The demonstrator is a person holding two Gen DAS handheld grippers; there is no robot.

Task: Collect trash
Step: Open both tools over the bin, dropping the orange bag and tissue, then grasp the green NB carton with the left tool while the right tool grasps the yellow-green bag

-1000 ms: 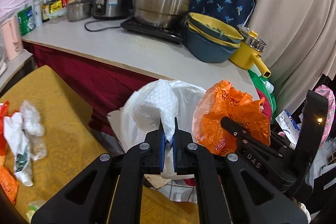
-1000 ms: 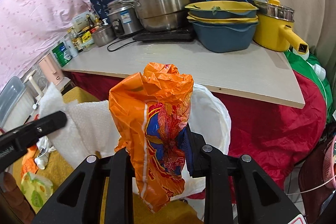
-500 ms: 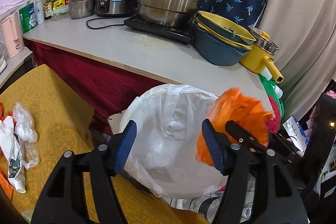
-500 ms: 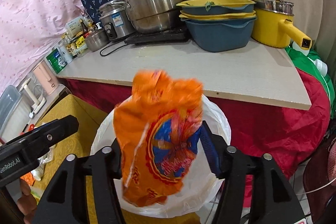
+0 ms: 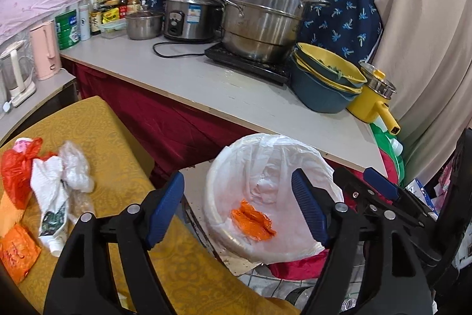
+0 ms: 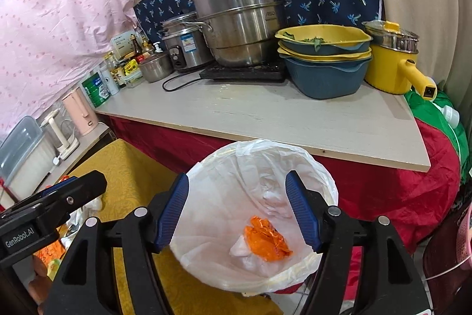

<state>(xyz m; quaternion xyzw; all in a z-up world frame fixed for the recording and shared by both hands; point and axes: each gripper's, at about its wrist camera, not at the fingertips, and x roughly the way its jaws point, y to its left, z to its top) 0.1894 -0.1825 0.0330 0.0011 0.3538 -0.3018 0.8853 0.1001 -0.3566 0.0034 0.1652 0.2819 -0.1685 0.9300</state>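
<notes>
Orange wrapper (image 6: 268, 239) lies in the white-lined bin (image 6: 298, 155) w/ a white wad (image 6: 240, 250) at its 8 o'clock. Left gripper (image 5: 239, 210) and right gripper (image 6: 236, 210) both hang over the bin, jaws spread, nothing held. More trash (image 5: 50, 191) sits on the yellow table (image 5: 118, 143), approx 9 o'clock of the bin in left view.

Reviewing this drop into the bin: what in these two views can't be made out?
- Bin bottom: both views, white liner and the orange wrapper cover whatever lies deeper.
- Trash pile on the yellow cloth: left wrist view, the lowest pieces cut off by the frame edge; right wrist view, mostly hidden behind the left gripper.
- Condiment bottle labels: too small to read.
- Right gripper: its body is cut off by the bottom edge.
</notes>
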